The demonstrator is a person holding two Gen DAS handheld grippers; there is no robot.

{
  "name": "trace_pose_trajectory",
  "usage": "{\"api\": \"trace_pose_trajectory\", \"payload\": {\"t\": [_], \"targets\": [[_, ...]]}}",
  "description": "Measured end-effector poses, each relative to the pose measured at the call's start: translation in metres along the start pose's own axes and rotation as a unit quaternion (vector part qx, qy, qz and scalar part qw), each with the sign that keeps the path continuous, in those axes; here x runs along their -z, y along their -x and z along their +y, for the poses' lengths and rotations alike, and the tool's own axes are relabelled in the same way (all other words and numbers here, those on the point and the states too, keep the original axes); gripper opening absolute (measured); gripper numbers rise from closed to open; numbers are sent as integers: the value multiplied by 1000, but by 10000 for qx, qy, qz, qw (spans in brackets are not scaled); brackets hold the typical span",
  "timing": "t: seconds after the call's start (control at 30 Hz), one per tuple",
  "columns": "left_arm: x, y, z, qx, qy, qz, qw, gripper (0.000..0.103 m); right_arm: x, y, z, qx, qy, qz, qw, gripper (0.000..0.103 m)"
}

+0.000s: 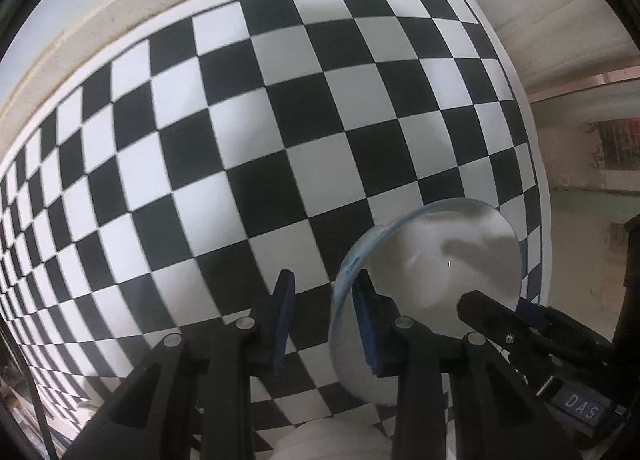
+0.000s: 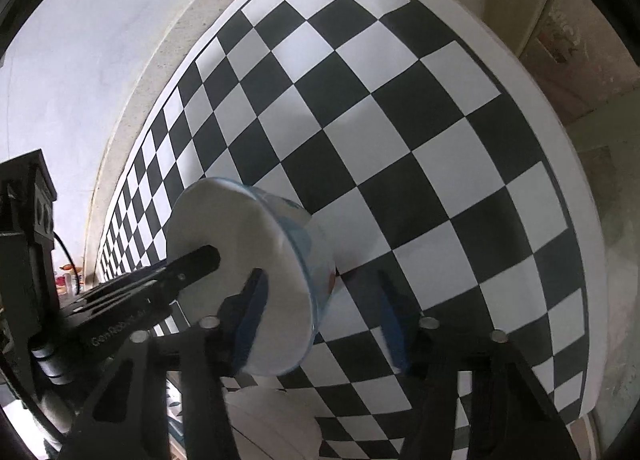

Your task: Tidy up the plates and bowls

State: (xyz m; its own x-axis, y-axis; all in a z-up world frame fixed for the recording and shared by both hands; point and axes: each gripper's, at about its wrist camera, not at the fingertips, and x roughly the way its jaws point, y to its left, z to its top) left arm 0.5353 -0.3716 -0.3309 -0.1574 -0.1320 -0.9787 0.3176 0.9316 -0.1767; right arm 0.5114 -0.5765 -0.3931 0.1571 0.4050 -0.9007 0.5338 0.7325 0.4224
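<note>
Gripping the stiff, slippery, breakable white blue-rimmed bowl by its rim, left tongs clamp it; right tongs straddle the rim, unclosed.

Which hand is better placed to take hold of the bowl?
Probably the left. The left gripper straddles the rim of the bowl with its fingers fairly close together. The right gripper straddles the rim too, but its outer finger stands well clear of the wall.
</note>
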Motion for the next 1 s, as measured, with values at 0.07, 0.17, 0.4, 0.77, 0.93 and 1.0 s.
{"api": "trace_pose_trajectory", "payload": {"t": [0.07, 0.17, 0.4, 0.77, 0.93, 1.0], "targets": [[-1, -5, -1, 92, -19, 41, 9999, 18, -3, -4, -1, -75, -21, 31, 10000, 29], [0, -7, -5, 159, -59, 33, 9999, 16, -5, -8, -1, 0, 22, 75, 10000, 14], [2, 3, -18, 81, -199, -108, 9997, 16, -2, -3, -4, 197, 131, -7, 9997, 11], [27, 46, -23, 285, -272, -367, 9985, 16, 14, 36, 3, 274, 301, -190, 9990, 10], [43, 72, -13, 362, -253, -488, 9978, 16, 35, 61, 16, 276, 486, -283, 9980, 10], [51, 81, -11, 395, -256, -549, 9974, 16, 43, 69, 21, 272, 568, -321, 9975, 10]]}}
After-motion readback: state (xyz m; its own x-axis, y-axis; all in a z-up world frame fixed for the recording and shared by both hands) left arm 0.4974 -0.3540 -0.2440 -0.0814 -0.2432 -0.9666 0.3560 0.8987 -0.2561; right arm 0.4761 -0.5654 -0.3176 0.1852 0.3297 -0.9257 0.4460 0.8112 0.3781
